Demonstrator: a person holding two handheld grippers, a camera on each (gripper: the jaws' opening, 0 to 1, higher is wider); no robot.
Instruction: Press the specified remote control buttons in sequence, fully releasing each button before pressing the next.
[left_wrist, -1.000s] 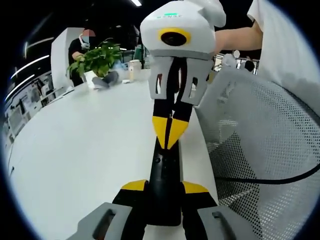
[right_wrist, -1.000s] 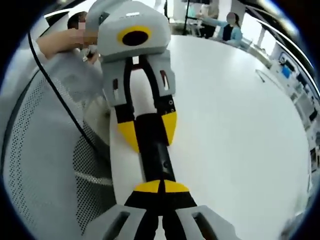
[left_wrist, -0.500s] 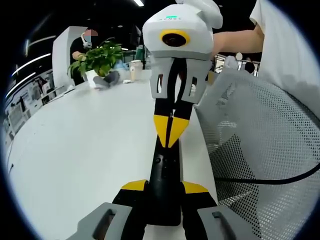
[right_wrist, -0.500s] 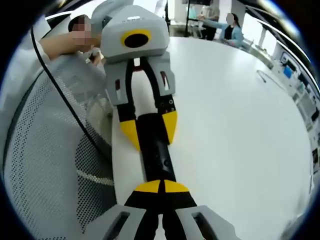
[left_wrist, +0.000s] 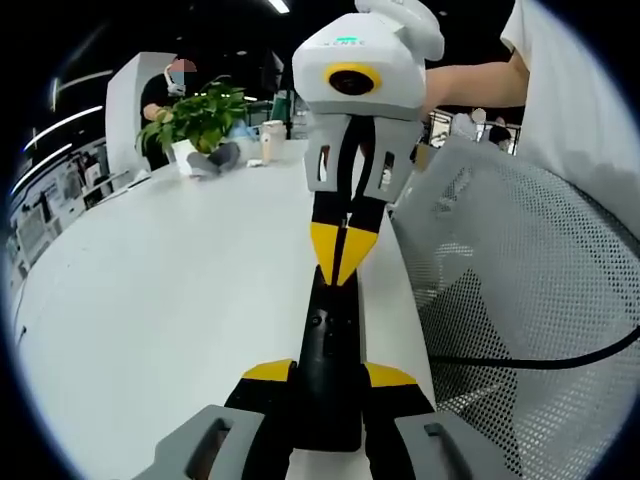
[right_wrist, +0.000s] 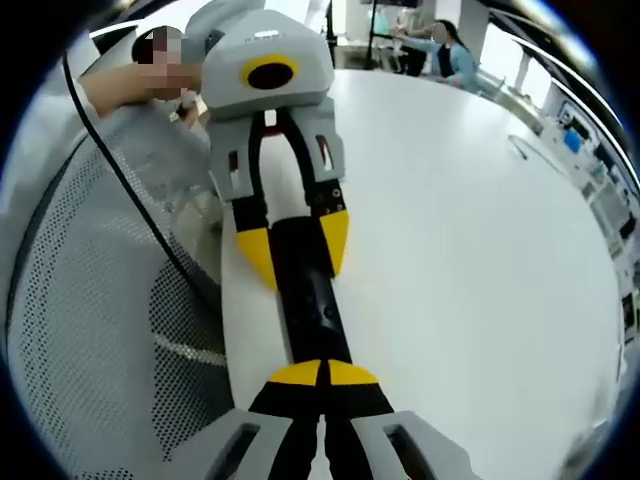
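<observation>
A slim black remote control (left_wrist: 327, 340) lies lengthwise between the two grippers above the white table's edge. In the left gripper view, my left gripper (left_wrist: 330, 373) is shut on the remote's near end, with a yellow tip on each side. My right gripper (left_wrist: 338, 258) comes in from the top, its yellow tips shut together and resting on the remote's far part. In the right gripper view, my right gripper (right_wrist: 322, 373) is shut with its tips on the remote (right_wrist: 315, 300). Beyond it, the left gripper (right_wrist: 295, 250) clamps the other end.
The white table (left_wrist: 160, 270) stretches away, with a potted plant (left_wrist: 195, 120) and a cup (left_wrist: 268, 138) at its far end and a person (left_wrist: 160, 95) behind. A white mesh chair (left_wrist: 520, 280) with a black cable (left_wrist: 540, 360) stands beside the table edge. Other people (right_wrist: 455, 55) sit far off.
In the left gripper view, the right gripper's shut tips have shifted slightly farther along the remote, away from the left gripper. The left gripper's hold on the remote is unchanged.
</observation>
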